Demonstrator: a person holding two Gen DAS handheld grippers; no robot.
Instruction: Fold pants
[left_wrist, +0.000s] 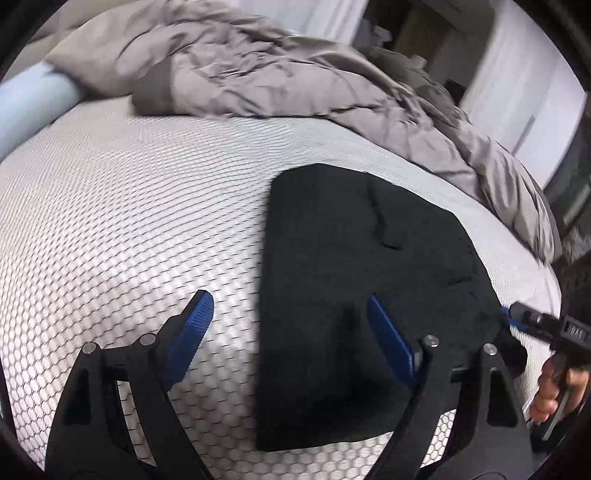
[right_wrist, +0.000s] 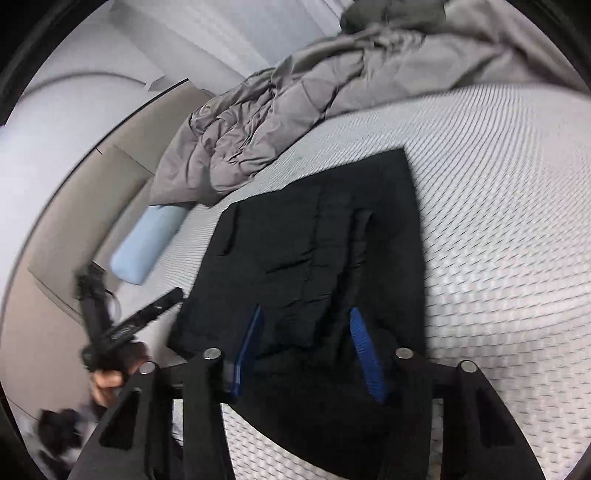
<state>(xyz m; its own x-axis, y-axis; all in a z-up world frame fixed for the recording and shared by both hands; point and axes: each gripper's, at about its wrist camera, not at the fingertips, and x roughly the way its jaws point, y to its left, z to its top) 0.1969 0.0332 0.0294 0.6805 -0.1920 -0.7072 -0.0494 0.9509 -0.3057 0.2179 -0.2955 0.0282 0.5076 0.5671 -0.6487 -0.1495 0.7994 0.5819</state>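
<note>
Black pants (left_wrist: 351, 266) lie folded into a flat rectangle on the bed. In the left wrist view my left gripper (left_wrist: 287, 301) hovers open and wide over their near left edge. One blue pad is above the mattress and the other above the fabric, and neither presses on anything. In the right wrist view the pants (right_wrist: 317, 236) fill the middle. My right gripper (right_wrist: 306, 312) stands over their near end with a ridge of fabric between its blue pads. The pads do not visibly press on it. Each view shows the other gripper at its edge, held by a hand (left_wrist: 550, 391).
The mattress (left_wrist: 122, 221) has a white cover with a honeycomb pattern. A crumpled grey duvet (left_wrist: 280, 77) is heaped along the far side. A light blue bolster (right_wrist: 147, 243) lies beside it near the bed's edge. Walls and a dark doorway stand beyond.
</note>
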